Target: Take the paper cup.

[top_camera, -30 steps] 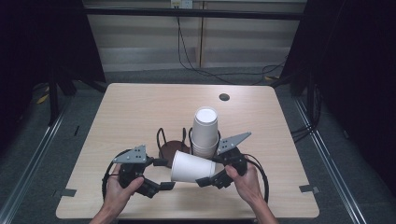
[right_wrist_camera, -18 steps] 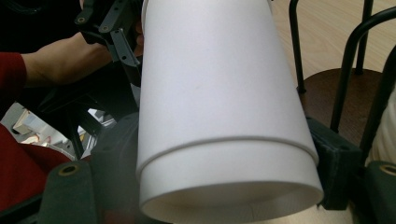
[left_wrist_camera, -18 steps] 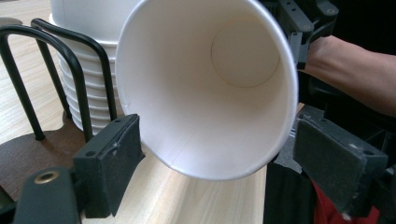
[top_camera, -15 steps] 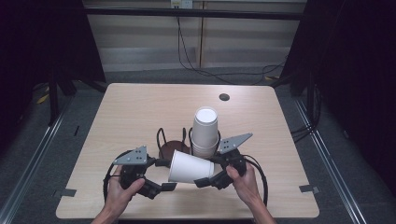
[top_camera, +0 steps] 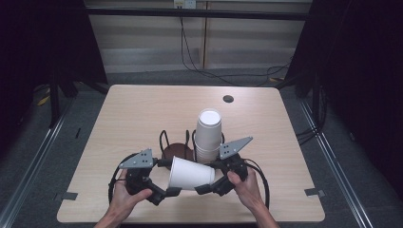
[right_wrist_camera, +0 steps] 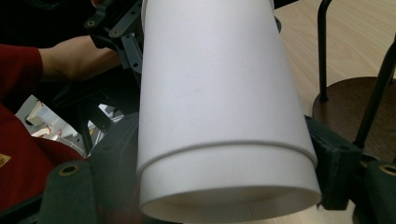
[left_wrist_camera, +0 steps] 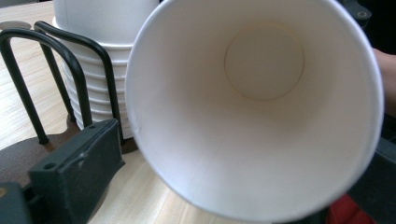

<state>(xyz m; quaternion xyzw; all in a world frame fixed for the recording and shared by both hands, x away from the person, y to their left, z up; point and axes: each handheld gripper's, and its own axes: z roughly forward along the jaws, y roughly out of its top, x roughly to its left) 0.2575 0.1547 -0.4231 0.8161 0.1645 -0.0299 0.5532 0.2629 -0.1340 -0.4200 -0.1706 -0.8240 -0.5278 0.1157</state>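
A white paper cup (top_camera: 190, 173) lies on its side above the table's front edge, mouth to the left, held between both grippers. My right gripper (top_camera: 209, 176) is shut on its narrow base end (right_wrist_camera: 210, 93), one jaw on each side. My left gripper (top_camera: 171, 177) has just been opening. The cup's round mouth (left_wrist_camera: 261, 116) stands between its jaws, the left jaw a hair off the rim. Behind stands a stack of white cups (top_camera: 209, 133) in a black wire holder (top_camera: 164, 140) on a brown base (top_camera: 178, 149).
The wire loops (left_wrist_camera: 18, 88) and the stack (left_wrist_camera: 102, 18) are close behind the held cup. A dark round hole (top_camera: 228, 99) marks the far side of the wooden table (top_camera: 133, 109). The other hand (right_wrist_camera: 79, 58) and a red sleeve (right_wrist_camera: 18, 70) show past the cup.
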